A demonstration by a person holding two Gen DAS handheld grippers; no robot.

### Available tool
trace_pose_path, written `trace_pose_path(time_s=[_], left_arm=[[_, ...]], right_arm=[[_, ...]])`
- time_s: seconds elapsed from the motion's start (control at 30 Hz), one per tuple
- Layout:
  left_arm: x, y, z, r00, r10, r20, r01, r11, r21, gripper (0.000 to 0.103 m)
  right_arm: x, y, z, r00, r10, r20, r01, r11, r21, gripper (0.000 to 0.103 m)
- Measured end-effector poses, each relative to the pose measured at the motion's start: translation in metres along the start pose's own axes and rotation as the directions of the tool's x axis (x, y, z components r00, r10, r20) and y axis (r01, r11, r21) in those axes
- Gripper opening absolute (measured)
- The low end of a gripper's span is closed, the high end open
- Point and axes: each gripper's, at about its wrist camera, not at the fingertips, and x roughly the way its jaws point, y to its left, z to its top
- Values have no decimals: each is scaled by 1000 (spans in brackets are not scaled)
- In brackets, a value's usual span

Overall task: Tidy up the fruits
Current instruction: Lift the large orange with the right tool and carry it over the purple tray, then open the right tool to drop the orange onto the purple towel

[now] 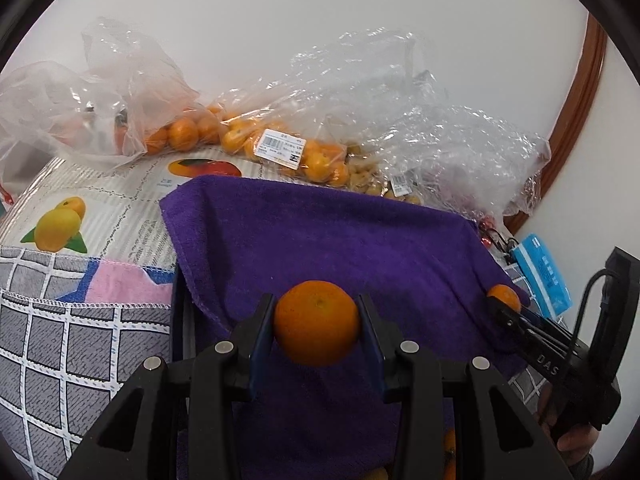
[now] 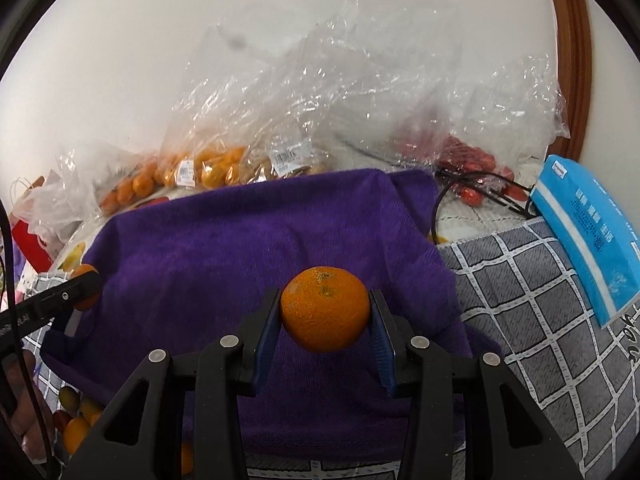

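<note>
In the left wrist view my left gripper (image 1: pixel 317 322) is shut on an orange tangerine (image 1: pixel 317 323), held above a purple towel (image 1: pixel 340 240). At that view's right edge the right gripper (image 1: pixel 505 307) shows from the side with its own tangerine (image 1: pixel 505 295). In the right wrist view my right gripper (image 2: pixel 325 314) is shut on a tangerine (image 2: pixel 325 309) over the same purple towel (image 2: pixel 248 248). The left gripper's arm and its tangerine (image 2: pixel 85 286) show at the far left there. Clear bags of tangerines (image 1: pixel 248 136) (image 2: pixel 208 168) lie behind the towel.
A grey checked cloth (image 2: pixel 532 312) and a fruit-print mat (image 1: pixel 80 216) cover the table. A blue packet (image 2: pixel 588 236) leans at the right. Bags with red fruit (image 2: pixel 468 160) sit at the back right. Loose small fruits (image 2: pixel 76 420) lie at the lower left. A white wall stands behind.
</note>
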Motion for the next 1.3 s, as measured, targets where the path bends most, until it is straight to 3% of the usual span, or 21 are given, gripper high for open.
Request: trace_pose_path(time_s=[0.23, 0.7, 1.03, 1.3], left_arm=[[8, -1, -1, 999, 21, -47, -21, 1000, 1, 38], [12, -3, -2, 997, 46, -56, -45, 999, 16, 38], [13, -3, -1, 997, 43, -58, -42, 999, 20, 38], [8, 0, 0, 999, 25, -45, -25, 1000, -1, 39]], right_arm=[[5, -2, 0, 1000, -4, -24, 4, 1000, 7, 42], [1, -1, 0, 1000, -14, -8, 14, 1000, -3, 43], [-9, 0, 1, 999, -26, 38, 26, 1000, 0, 60], [-15, 2, 2, 996, -65, 69, 65, 998, -9, 60]])
